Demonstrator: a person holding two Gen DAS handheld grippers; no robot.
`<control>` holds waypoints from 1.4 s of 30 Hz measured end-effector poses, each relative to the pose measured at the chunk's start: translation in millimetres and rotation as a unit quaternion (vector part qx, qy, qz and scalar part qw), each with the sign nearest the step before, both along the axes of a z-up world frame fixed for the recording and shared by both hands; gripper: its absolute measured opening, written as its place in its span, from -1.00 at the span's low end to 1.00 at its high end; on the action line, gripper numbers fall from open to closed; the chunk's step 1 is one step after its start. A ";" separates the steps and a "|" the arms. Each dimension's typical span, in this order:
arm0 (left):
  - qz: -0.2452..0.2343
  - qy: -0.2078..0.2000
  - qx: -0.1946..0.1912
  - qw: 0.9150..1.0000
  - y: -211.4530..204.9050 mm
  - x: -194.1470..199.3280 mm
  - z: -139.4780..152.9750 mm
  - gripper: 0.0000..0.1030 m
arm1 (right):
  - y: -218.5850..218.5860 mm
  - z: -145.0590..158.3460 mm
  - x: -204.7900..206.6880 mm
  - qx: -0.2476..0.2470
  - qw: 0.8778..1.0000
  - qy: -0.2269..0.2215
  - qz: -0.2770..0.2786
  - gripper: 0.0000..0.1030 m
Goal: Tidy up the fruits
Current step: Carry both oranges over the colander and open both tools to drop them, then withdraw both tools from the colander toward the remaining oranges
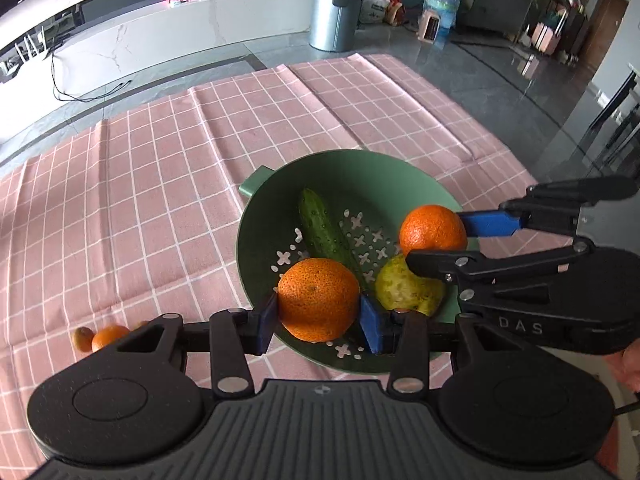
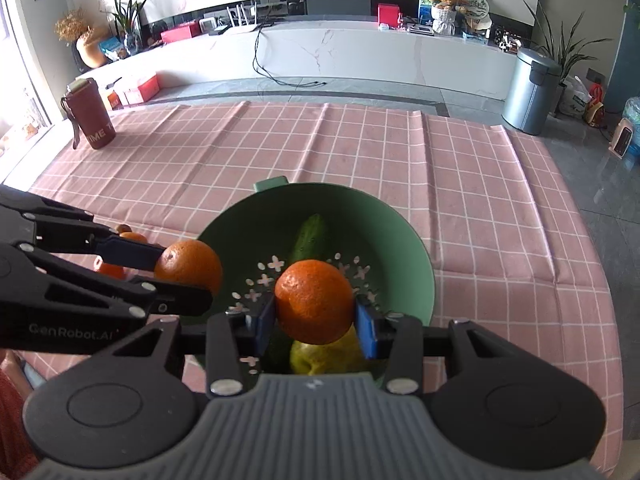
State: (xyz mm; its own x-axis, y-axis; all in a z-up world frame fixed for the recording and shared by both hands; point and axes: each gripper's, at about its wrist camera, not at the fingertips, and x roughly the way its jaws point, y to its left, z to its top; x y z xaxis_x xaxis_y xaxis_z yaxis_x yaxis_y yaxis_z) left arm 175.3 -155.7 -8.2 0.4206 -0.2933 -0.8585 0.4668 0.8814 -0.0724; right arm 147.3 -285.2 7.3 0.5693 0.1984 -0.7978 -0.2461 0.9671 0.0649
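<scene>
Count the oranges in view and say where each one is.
At least 4. One sits in the left gripper and one in the right gripper, both above the green colander. Two or three smaller ones lie on the tablecloth, partly hidden.

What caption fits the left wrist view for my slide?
Left gripper and right gripper each hold an orange over the green colander.

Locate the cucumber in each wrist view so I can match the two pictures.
Left wrist: the cucumber lies diagonally in the green colander, left of centre, beyond the left gripper's orange.
Right wrist: its tip shows upright at centre, behind the right gripper's orange.
Shared landmark: the colander's handle tab, at the far rim.
</scene>
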 end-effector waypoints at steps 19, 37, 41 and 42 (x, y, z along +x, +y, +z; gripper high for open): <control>-0.070 0.031 0.105 0.992 -29.7 30.9 -48.0 -0.03 | 10.0 -58.2 66.6 -0.085 0.991 0.057 0.087 -0.24; -0.089 0.009 0.101 0.991 -28.9 19.8 -37.6 0.22 | 22.6 -53.7 63.9 -0.133 0.986 0.056 0.088 0.08; -0.081 -0.003 0.068 0.994 -15.9 9.7 -14.3 0.22 | 22.4 -38.1 55.1 -0.142 0.986 0.042 0.073 0.19; -0.076 -0.007 0.059 0.995 -10.8 6.7 -7.9 0.22 | 22.5 -33.4 52.0 -0.143 0.987 0.037 0.069 0.19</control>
State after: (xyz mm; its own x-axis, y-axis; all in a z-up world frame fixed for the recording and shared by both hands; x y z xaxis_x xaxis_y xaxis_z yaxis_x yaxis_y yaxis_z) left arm 182.0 -166.5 -16.1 0.3915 -0.2514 -0.8851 0.5963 0.8019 0.0360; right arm 199.3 -262.7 -26.1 0.4912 0.0312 -0.8705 -0.3816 0.9060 -0.1829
